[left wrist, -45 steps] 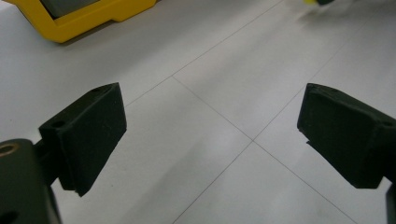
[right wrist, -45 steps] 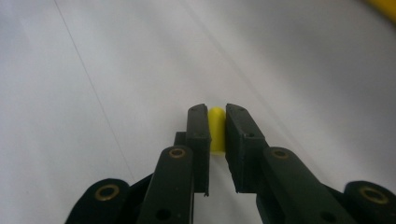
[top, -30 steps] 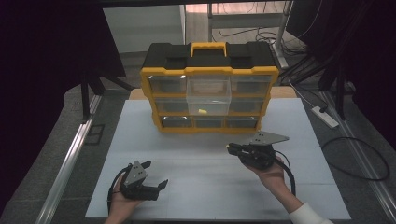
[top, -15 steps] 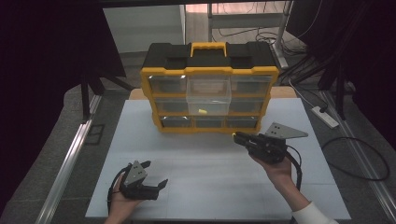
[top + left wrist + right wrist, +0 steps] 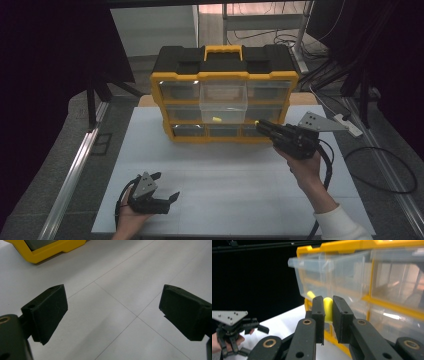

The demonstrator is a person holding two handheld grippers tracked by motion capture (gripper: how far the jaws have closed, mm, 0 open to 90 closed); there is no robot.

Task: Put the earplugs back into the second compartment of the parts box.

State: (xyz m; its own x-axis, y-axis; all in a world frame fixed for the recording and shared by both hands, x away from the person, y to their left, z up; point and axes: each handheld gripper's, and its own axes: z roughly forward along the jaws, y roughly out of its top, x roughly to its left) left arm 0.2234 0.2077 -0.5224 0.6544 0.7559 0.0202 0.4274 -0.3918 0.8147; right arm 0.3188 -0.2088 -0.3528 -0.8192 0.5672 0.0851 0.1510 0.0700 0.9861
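Risen and carried toward the organiser since a second ago: right hand-held gripper (image 5: pixel 260 125), now level with the lower drawer rows instead of low over the table (image 5: pixel 240 175). Left hand-held gripper (image 5: pixel 167 187) unmoved near the front edge.

Pinched between the right pads: small yellow piece (image 5: pixel 327 308), its lower part hidden between the black jaws, its shape hard to make out beyond a rounded top. Just a yellow speck at the tips in the high view. Held up close before the clear drawer (image 5: pixel 223 102), pulled out of the yellow-and-black organiser (image 5: pixel 170 80). Second yellow piece (image 5: pixel 216 120) lying inside that drawer, blurred through the plastic; contents of the other drawers not readable.

Left jaws spread wide with nothing between, bare white table showing in the gap. Corner of the organiser's yellow base cut off at the top of the left gripper view. Left hand mostly cut off by the bottom edge of the high view, right forearm ending in a white sleeve (image 5: pixel 340 225).
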